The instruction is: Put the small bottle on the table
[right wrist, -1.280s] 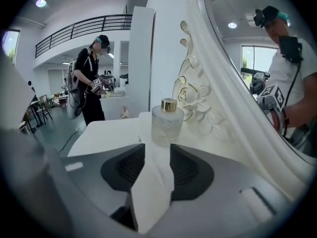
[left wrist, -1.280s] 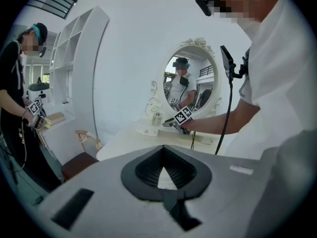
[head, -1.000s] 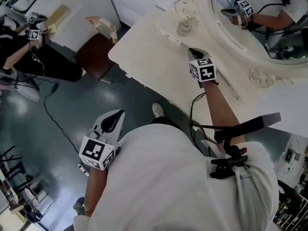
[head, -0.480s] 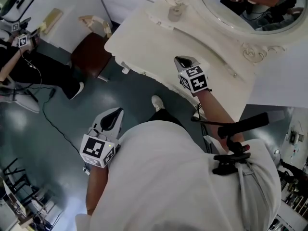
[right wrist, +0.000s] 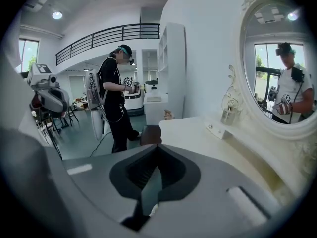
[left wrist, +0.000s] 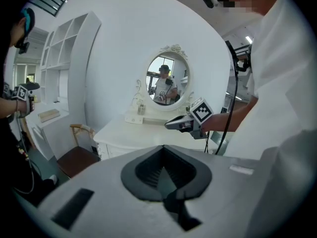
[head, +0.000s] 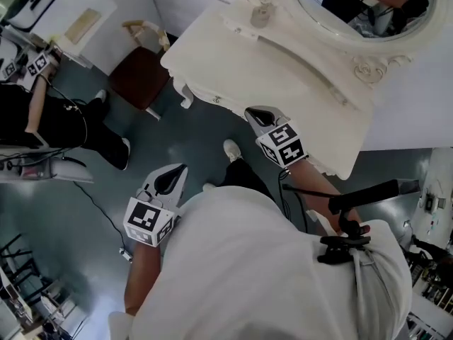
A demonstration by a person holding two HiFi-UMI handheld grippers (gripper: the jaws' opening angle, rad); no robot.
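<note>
The small glass bottle (head: 260, 14) stands at the back of the white dressing table (head: 233, 55), beside the oval mirror (head: 361, 6); it also shows as the bottle (right wrist: 229, 114) in the right gripper view and the bottle (left wrist: 141, 109) in the left gripper view. My right gripper (head: 258, 115) hovers at the table's front edge, far from the bottle, its jaws shut with nothing between them. My left gripper (head: 170, 179) hangs lower over the floor, left of my body, jaws together and empty. The right gripper (left wrist: 171, 125) is seen from the left one.
A brown-seated wooden chair (head: 140, 76) stands at the table's left end. Another person (head: 42, 119) in black with grippers stands further left, by white cabinets (head: 64, 13). A cable (head: 92, 197) runs over the dark floor.
My right gripper has drawn back from over the tabletop, near the mirror, to the table's front edge. The left gripper has barely moved. The other person has shifted at the left.
</note>
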